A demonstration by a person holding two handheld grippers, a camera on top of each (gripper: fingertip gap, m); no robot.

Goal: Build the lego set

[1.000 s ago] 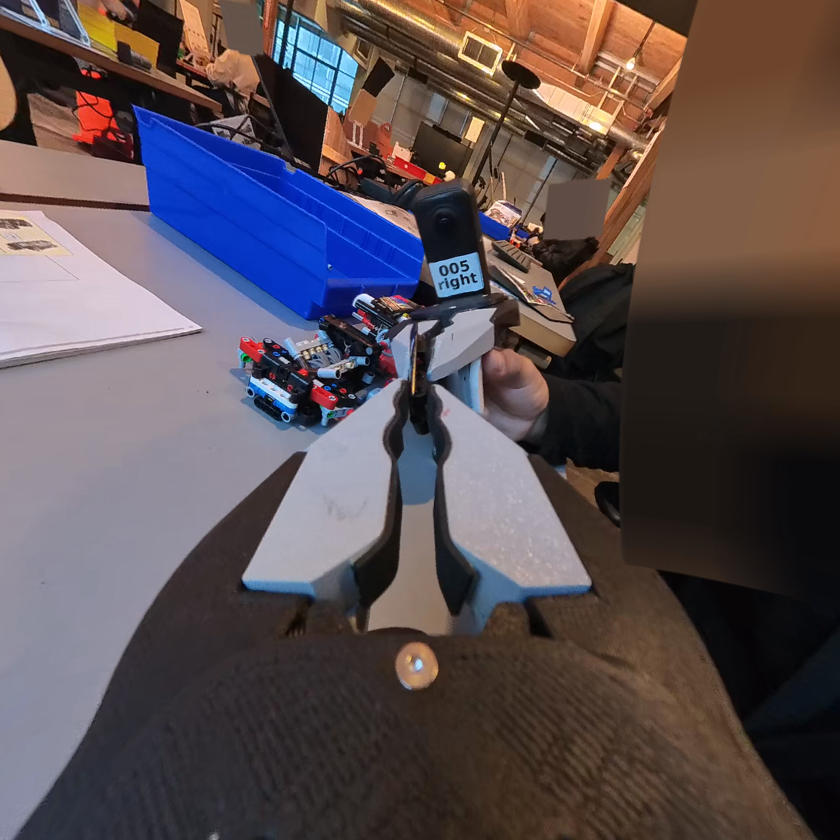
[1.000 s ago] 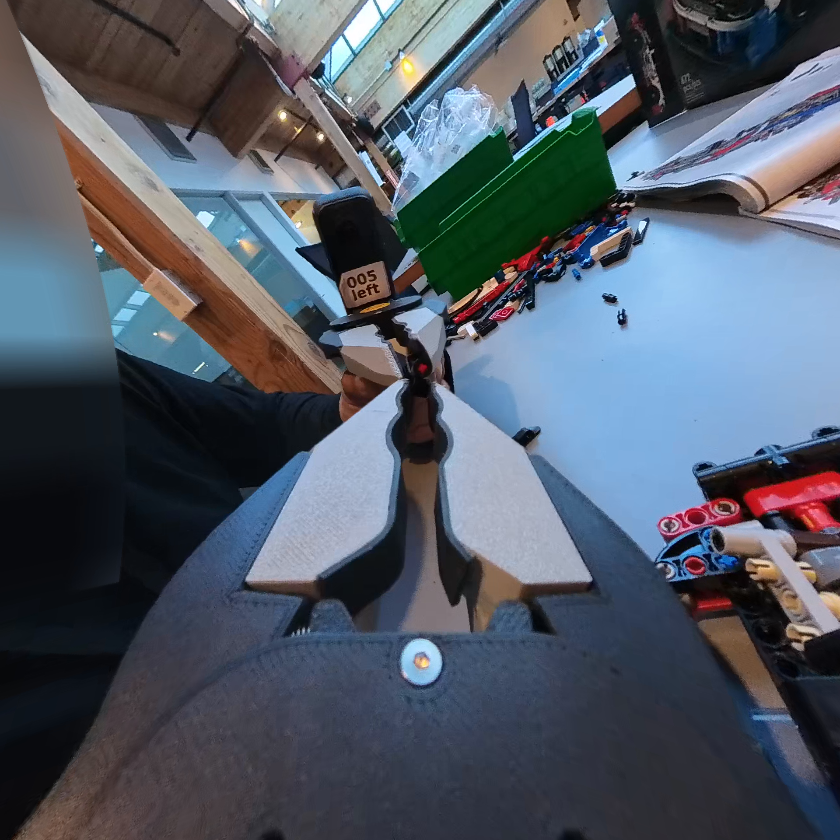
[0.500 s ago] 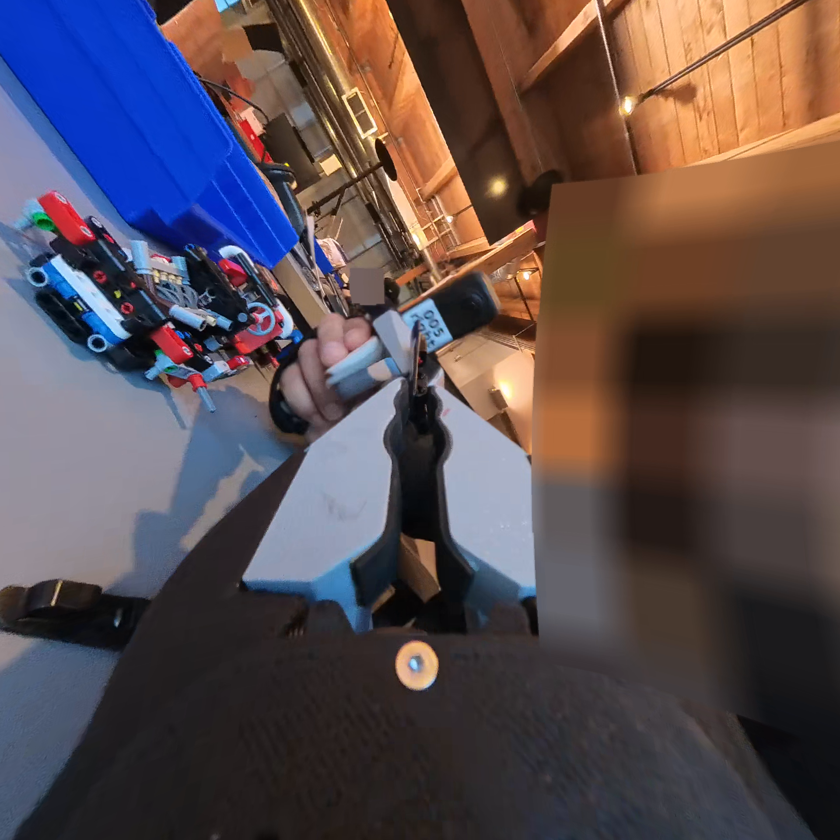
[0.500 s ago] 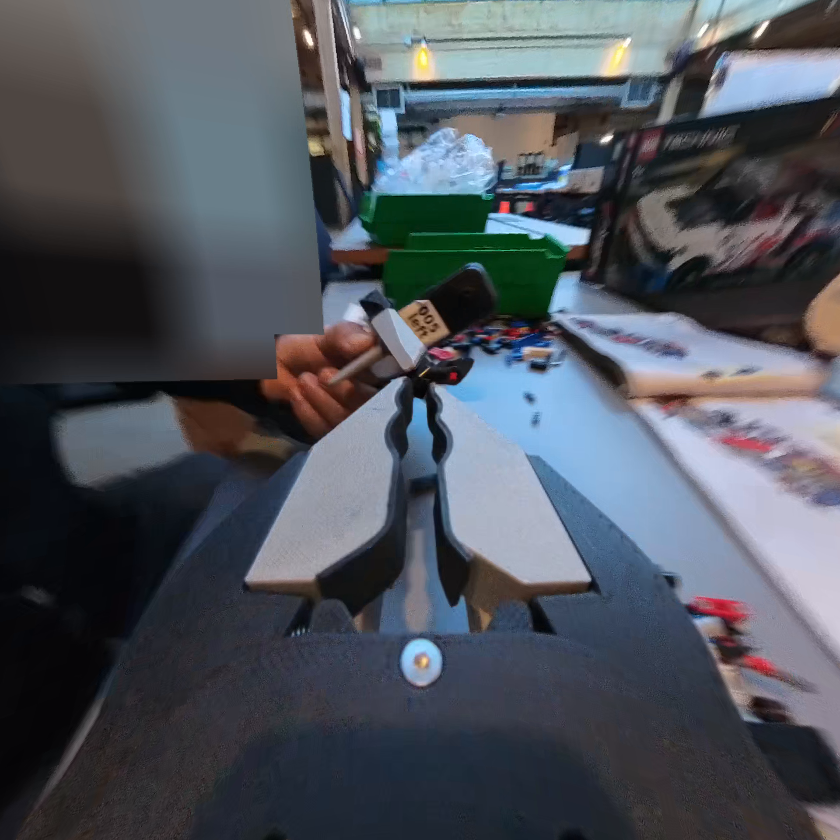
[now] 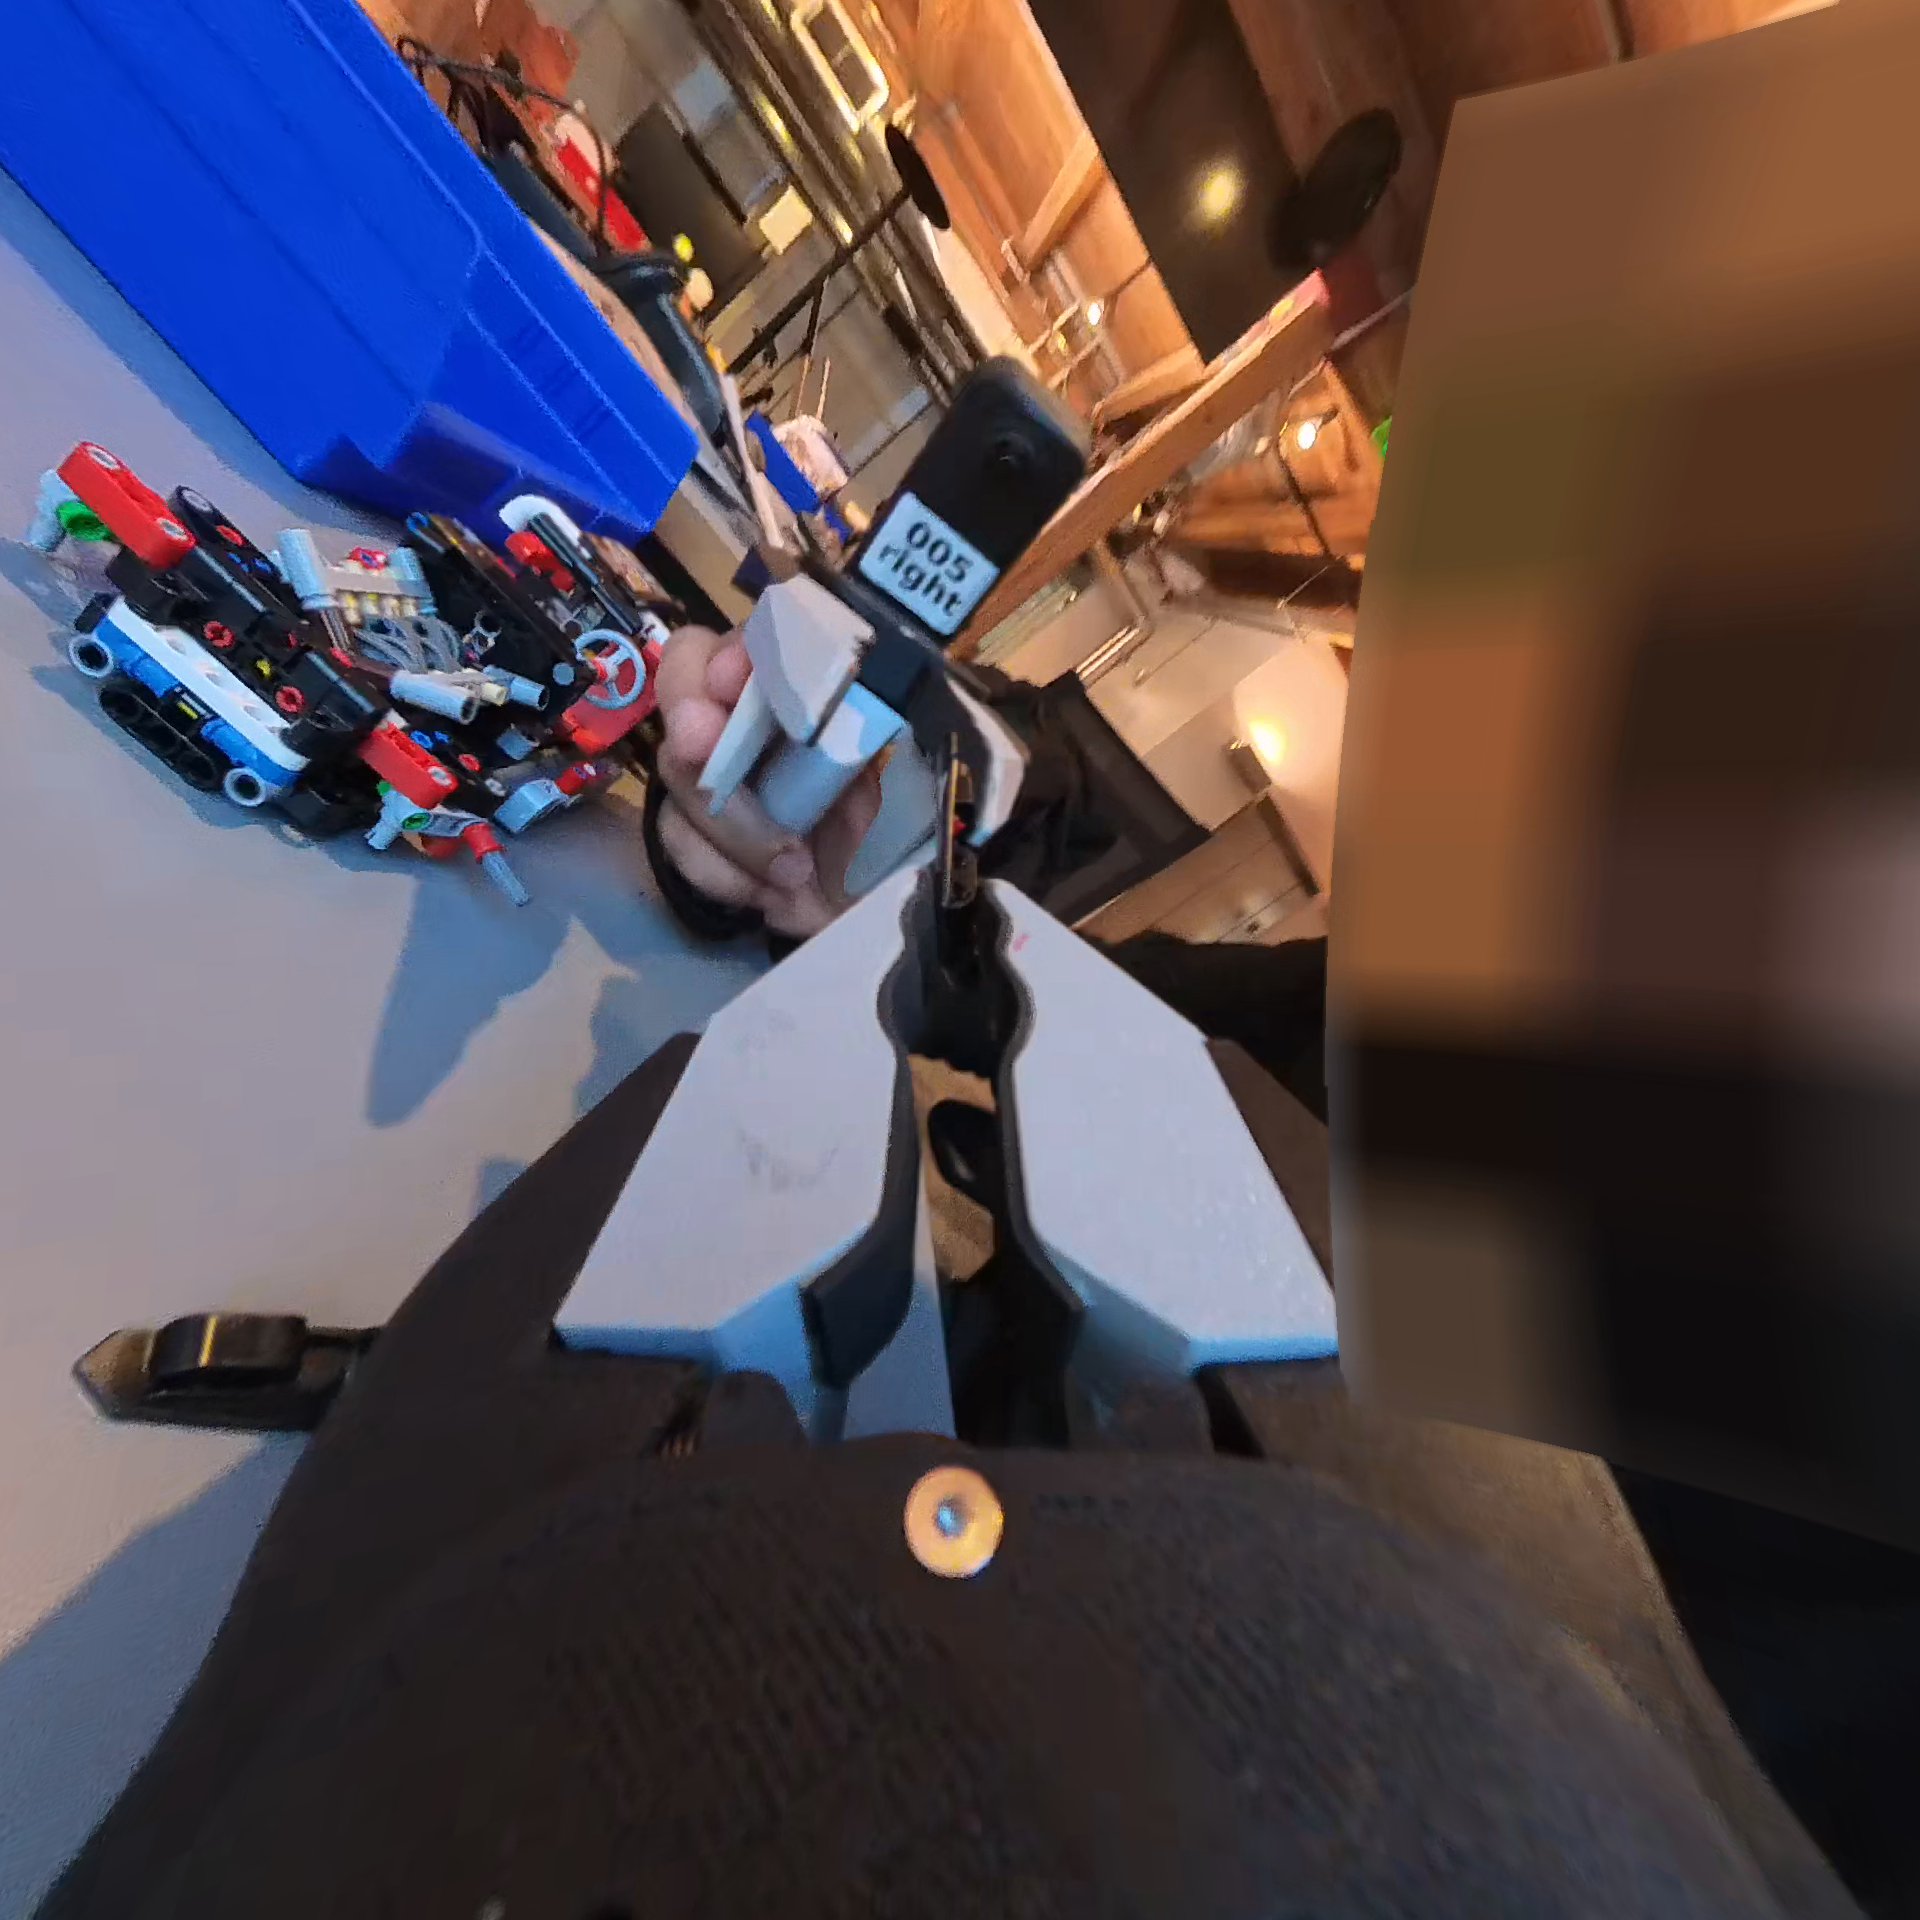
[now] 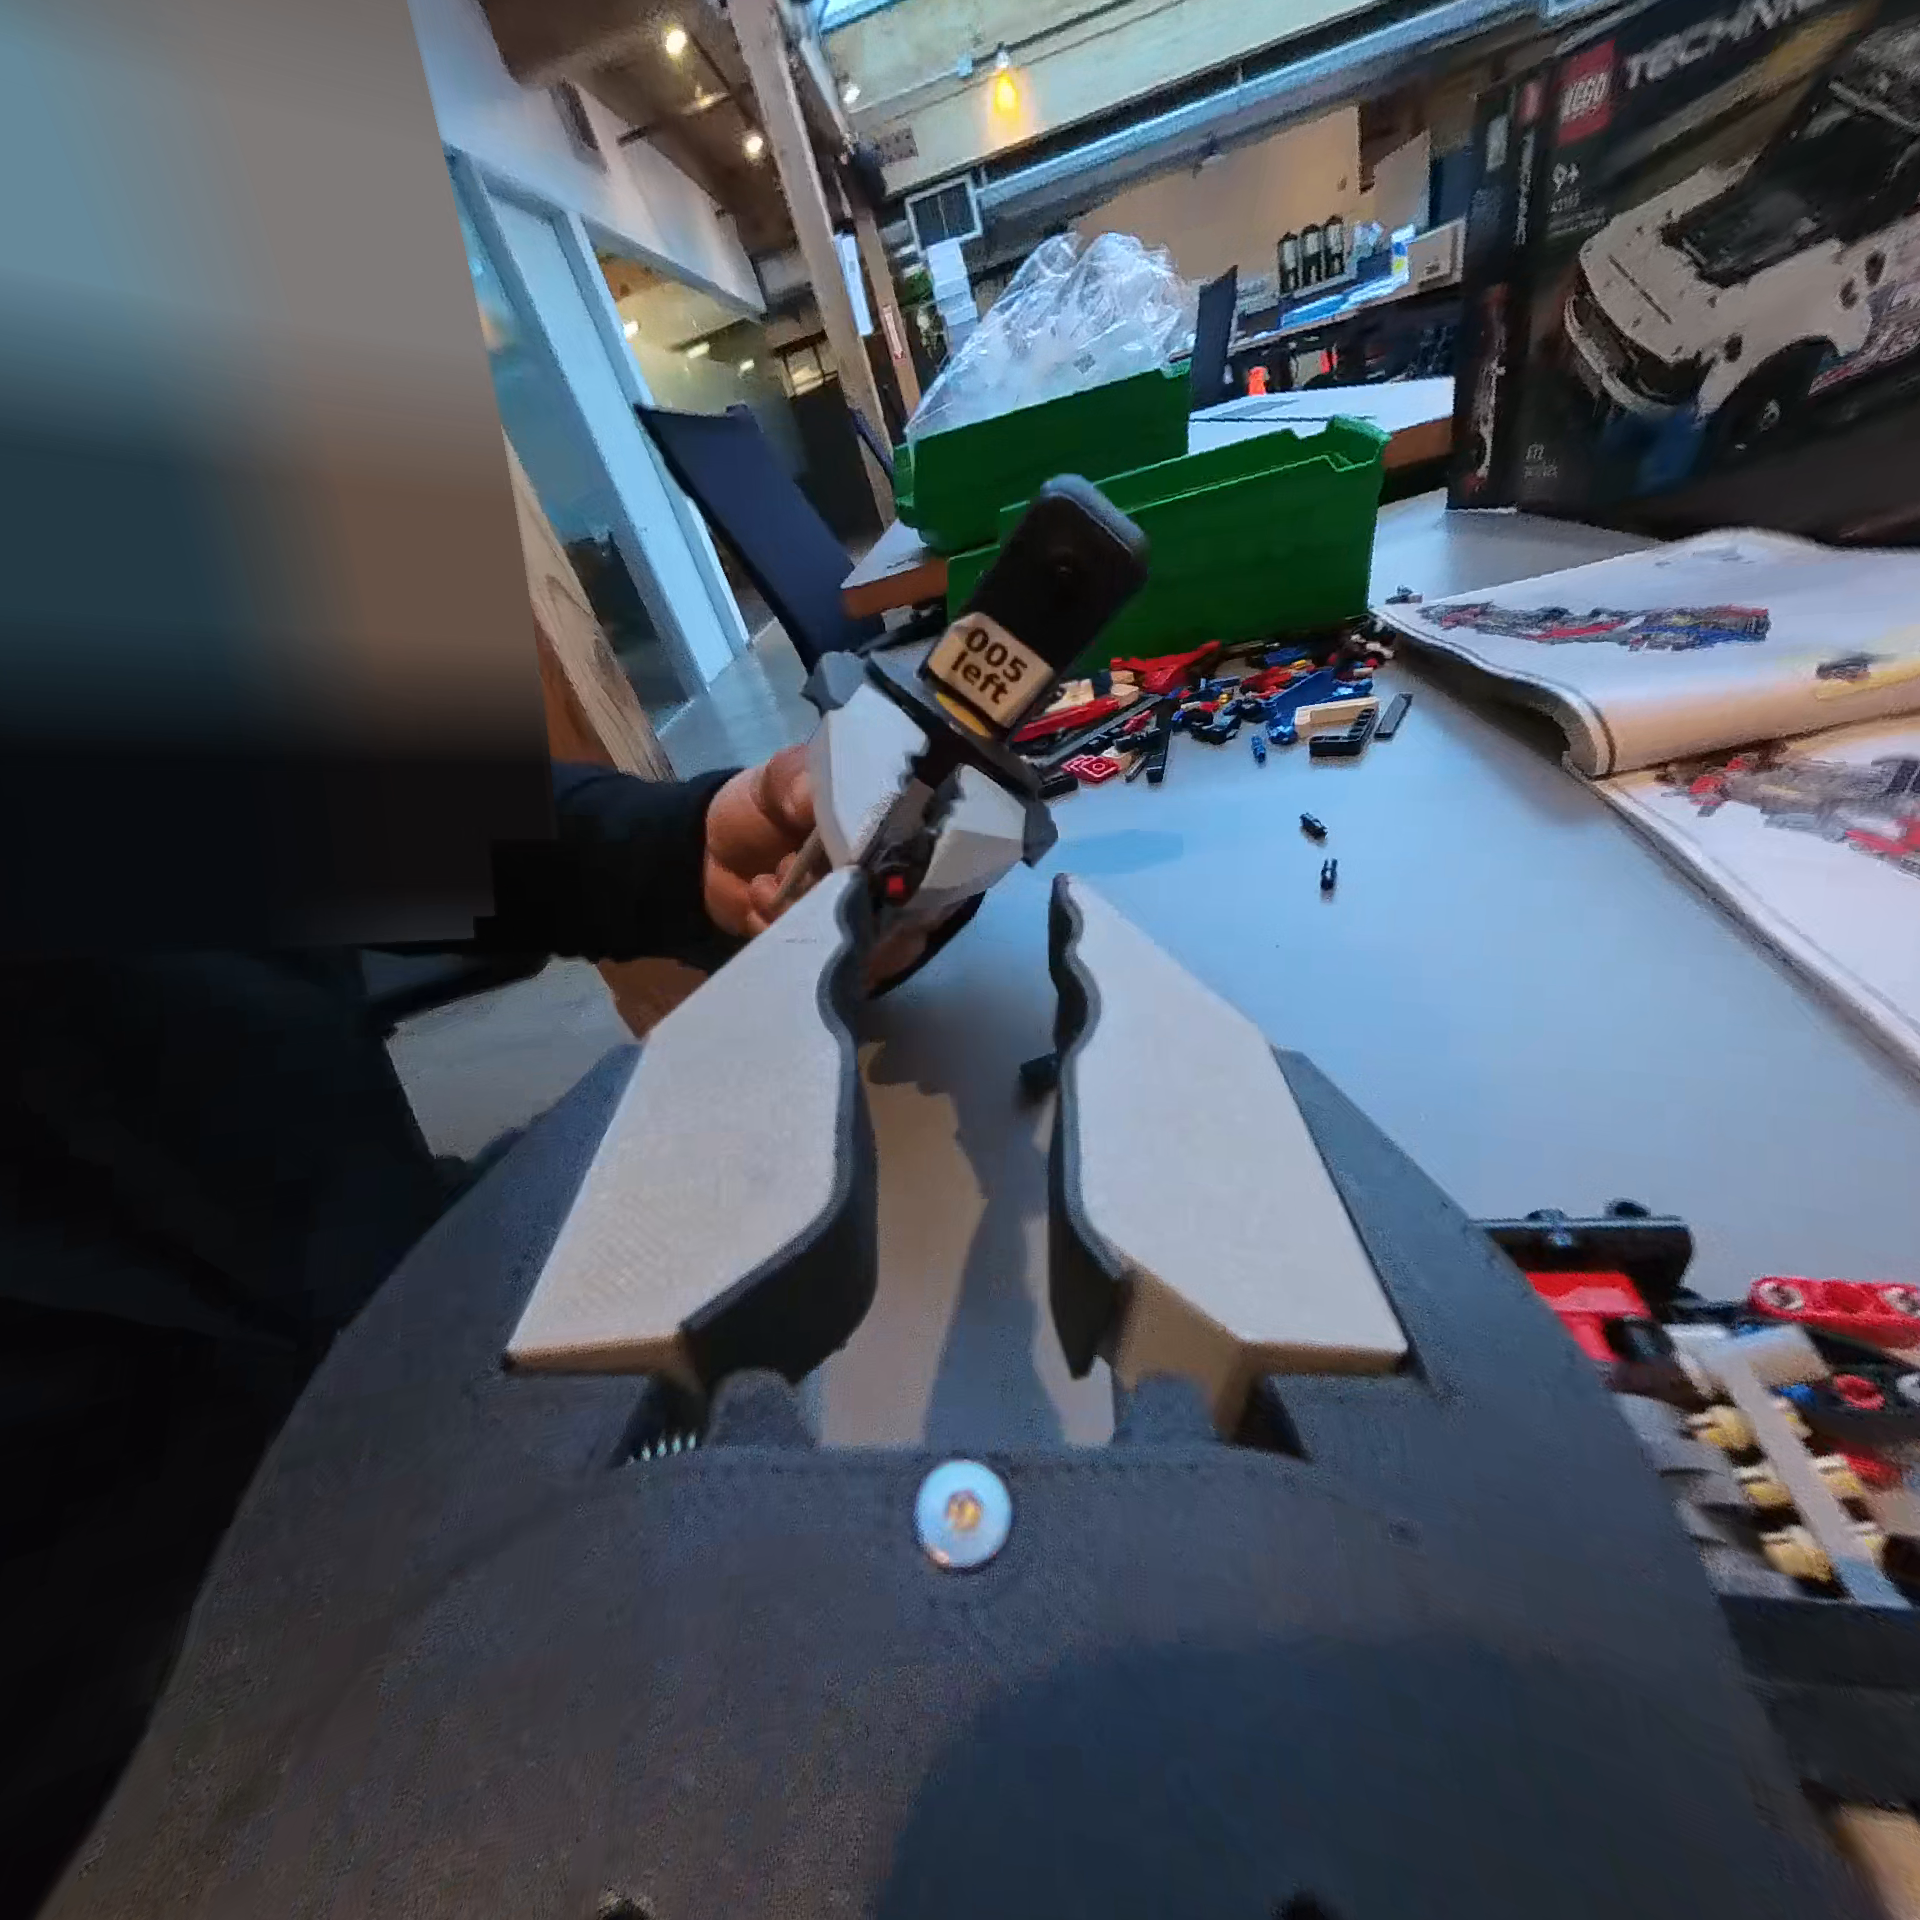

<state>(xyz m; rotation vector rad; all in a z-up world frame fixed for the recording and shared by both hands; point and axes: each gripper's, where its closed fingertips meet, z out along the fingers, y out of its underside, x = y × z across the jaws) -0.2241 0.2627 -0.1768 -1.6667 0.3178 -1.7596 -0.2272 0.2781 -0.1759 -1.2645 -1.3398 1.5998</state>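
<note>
My left gripper (image 5: 951, 906) is shut on a small black Lego piece (image 5: 948, 821) that sticks out past its tips. In the right wrist view this piece (image 6: 894, 883) shows a red pin end. My right gripper (image 6: 956, 914) is open and empty, its left finger close beside the left gripper (image 6: 925, 821) and the held piece. In the left wrist view the right gripper (image 5: 883, 727) stands just beyond the piece with its jaws apart. The partly built Lego model (image 5: 343, 665) sits on the grey table (image 5: 208, 1039) to the left, and also shows at the lower right of the right wrist view (image 6: 1766, 1392).
A blue bin (image 5: 312, 239) stands behind the model. Loose Lego pieces (image 6: 1226, 707) lie before green bins (image 6: 1195, 561). An open instruction booklet (image 6: 1662, 644) and the set's box (image 6: 1704, 260) are at the right. Two small black pins (image 6: 1314, 826) lie on the table.
My right gripper has opened and let go of the small piece, which stays in my left gripper. Both grippers have tilted and shifted while held above the table.
</note>
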